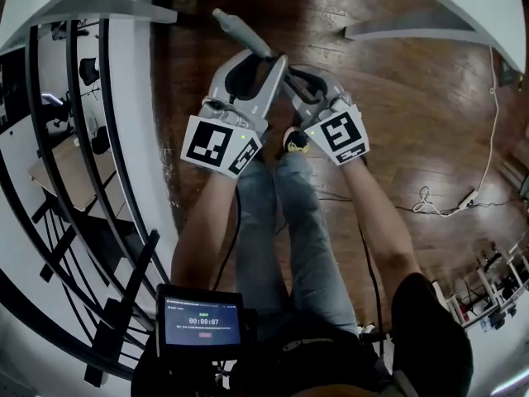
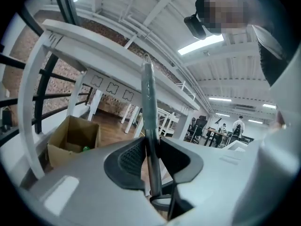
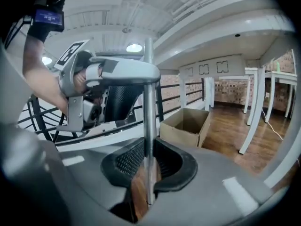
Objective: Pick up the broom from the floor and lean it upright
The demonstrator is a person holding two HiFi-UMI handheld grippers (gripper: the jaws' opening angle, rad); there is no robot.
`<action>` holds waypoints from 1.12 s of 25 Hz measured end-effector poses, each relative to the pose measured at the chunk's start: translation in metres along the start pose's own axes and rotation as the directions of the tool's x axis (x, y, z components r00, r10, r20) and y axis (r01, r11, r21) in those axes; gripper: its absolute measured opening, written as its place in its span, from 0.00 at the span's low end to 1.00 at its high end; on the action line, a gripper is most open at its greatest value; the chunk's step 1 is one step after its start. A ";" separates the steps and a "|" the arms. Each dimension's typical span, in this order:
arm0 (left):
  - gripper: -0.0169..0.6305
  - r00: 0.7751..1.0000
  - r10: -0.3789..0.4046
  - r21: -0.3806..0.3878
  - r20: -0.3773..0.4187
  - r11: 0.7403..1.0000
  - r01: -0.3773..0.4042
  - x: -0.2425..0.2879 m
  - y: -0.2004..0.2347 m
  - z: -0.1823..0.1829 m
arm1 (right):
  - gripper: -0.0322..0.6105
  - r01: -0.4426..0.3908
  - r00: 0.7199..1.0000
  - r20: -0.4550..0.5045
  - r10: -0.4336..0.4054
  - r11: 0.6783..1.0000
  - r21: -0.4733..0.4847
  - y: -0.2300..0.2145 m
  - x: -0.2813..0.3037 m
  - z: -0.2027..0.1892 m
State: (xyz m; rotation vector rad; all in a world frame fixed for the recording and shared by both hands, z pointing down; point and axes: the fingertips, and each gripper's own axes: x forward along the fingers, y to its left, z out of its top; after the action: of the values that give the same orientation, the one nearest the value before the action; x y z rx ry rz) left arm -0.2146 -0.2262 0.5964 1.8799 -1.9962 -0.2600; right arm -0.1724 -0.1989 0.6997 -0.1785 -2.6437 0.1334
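The broom's handle (image 1: 240,30) is a thin metal pole with a grey grip end that sticks out past both grippers toward the upper left in the head view. My left gripper (image 1: 277,63) is shut on the pole, which runs upright between its pads (image 2: 149,126). Just below it, my right gripper (image 1: 293,85) is also shut on the pole (image 3: 149,126). The right gripper view shows the left gripper (image 3: 110,74) clamped higher on the same pole. The broom's head is hidden from every view.
A black stair railing (image 1: 83,180) curves along the left. An open cardboard box (image 3: 186,124) stands on the wooden floor ahead, beside white table legs (image 3: 251,112). A white cable (image 1: 438,205) lies on the floor at the right. My legs and shoes are below the grippers.
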 end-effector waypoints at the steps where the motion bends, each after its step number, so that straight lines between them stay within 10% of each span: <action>1: 0.20 1.000 -0.007 0.016 0.007 1.000 0.007 0.006 -0.005 0.012 | 0.16 0.005 1.000 0.027 -0.006 1.000 0.008 -0.006 -0.003 0.011; 11: 0.19 0.995 -0.090 0.301 -0.049 0.948 0.101 0.034 -0.047 0.045 | 0.17 0.023 0.988 0.151 -0.034 0.997 0.073 -0.031 -0.012 0.057; 28: 0.20 0.994 -0.081 0.278 -0.067 0.956 0.097 0.045 -0.002 0.041 | 0.18 0.125 0.981 0.128 -0.147 0.978 0.165 -0.035 0.027 0.055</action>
State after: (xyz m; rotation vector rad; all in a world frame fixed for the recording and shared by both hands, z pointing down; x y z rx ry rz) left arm -0.2298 -0.2761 0.5654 2.1270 -1.9999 0.0552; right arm -0.2259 -0.2332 0.6687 0.0675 -2.7587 0.3171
